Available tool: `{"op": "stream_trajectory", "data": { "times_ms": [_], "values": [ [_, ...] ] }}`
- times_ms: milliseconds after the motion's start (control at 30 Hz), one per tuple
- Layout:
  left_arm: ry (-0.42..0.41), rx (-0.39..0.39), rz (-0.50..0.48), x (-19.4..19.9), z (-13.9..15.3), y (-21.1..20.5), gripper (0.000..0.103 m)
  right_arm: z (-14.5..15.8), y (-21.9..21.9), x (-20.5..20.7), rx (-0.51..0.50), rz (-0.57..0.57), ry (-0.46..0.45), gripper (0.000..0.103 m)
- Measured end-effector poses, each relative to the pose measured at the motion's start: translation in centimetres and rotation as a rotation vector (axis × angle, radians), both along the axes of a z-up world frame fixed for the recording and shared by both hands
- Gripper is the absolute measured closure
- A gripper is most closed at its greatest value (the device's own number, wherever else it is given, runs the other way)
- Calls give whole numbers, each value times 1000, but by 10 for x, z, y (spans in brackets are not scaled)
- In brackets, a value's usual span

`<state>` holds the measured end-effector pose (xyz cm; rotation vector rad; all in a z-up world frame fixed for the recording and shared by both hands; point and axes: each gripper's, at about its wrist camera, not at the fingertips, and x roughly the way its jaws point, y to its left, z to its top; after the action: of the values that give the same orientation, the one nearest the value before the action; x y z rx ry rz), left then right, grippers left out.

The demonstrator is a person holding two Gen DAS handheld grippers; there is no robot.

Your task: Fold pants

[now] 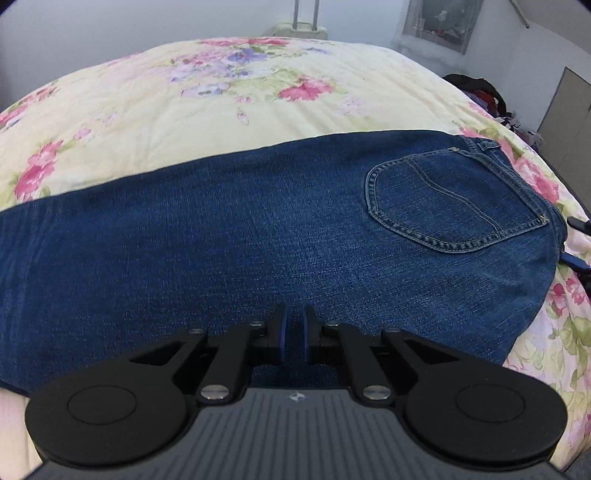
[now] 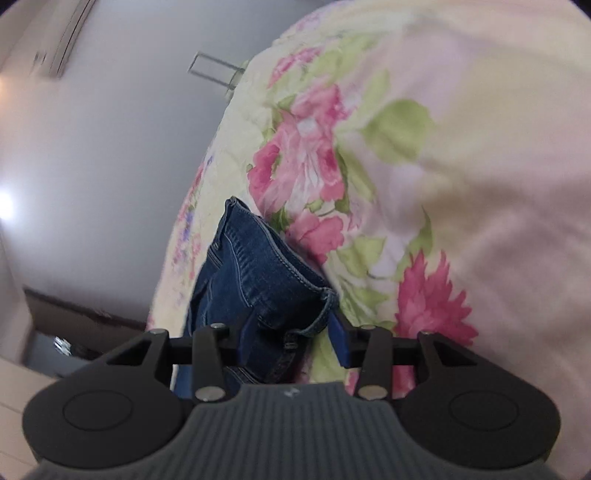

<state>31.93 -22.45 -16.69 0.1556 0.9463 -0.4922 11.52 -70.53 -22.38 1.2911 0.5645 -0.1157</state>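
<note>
Item: blue jeans [image 1: 258,229], lying flat across a bed under a floral quilt [image 1: 147,110], already doubled lengthwise so that one back pocket [image 1: 454,206] faces up, waist end toward the right of the left wrist view. Left hand-held gripper [image 1: 294,332]: nearest the camera, low over the near edge of the denim, jaws drawn almost together with only a narrow slit between the blue pads; no cloth is visibly pinched there, so it appears to hold nothing. Right hand-held gripper [image 2: 293,339]: at the waist end, jaws about half spread, the waistband [image 2: 295,280] bunched between them; the left pad lies against the denim, the right pad stands apart, so no clamp is on. Step judged: the lengthwise fold is laid down and the waist is being let go. Next move judged: fresh grips on one end, then carrying it across to halve the length. Beyond: a suitcase [image 1: 299,29] behind the bed.
</note>
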Motion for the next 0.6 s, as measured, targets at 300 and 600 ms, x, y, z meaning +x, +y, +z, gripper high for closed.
{"op": "stream_trajectory", "data": {
  "times_ms": [300,600],
  "values": [
    [21,32,14,2,-5,-4,94,-15,-5,4,116,-116,-86,99],
    [21,89,14,6,-8,-9,95,32,17,39,-548,100,118,103]
  ]
}}
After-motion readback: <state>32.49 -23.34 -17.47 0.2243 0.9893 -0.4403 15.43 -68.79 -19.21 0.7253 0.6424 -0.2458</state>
